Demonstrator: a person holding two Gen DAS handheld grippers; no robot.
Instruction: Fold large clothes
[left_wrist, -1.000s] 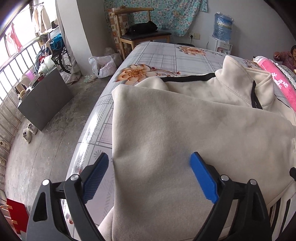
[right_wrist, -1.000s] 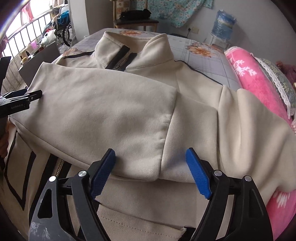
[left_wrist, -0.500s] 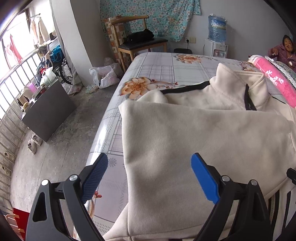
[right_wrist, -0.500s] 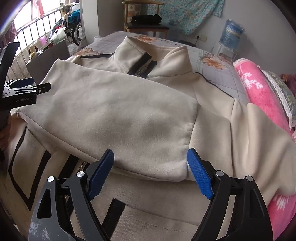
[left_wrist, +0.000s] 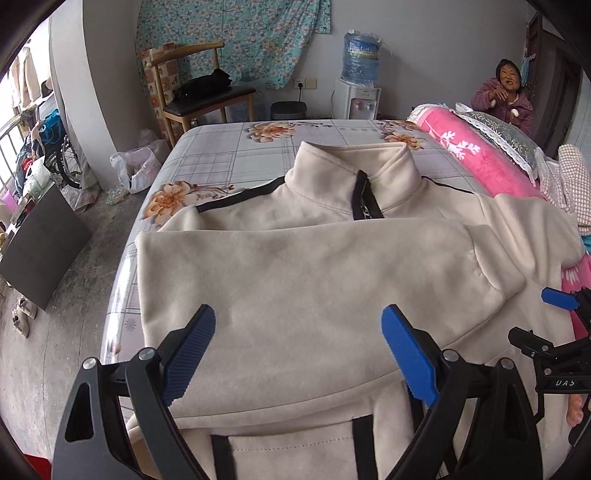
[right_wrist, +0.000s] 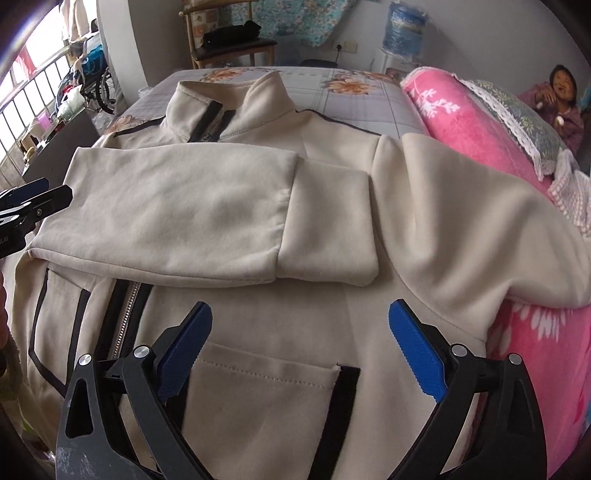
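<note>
I see left gripper (left_wrist: 299, 347) fingers apart, nothing between | right gripper (right_wrist: 300, 341) fingers just opened wider, apart, empty, above the pocket | cream jacket (right_wrist: 258, 206) lies face up on the bed (left_wrist: 229, 155), one sleeve (left_wrist: 314, 273) folded across its chest | pink blanket (right_wrist: 476, 122) beside it

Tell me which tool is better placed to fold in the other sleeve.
Probably the right. One sleeve already lies folded across the jacket; the unfolded sleeve drapes toward the pink blanket, nearer the right tool, which is open and empty. The left tool, also open, sits over the opposite side.
</note>
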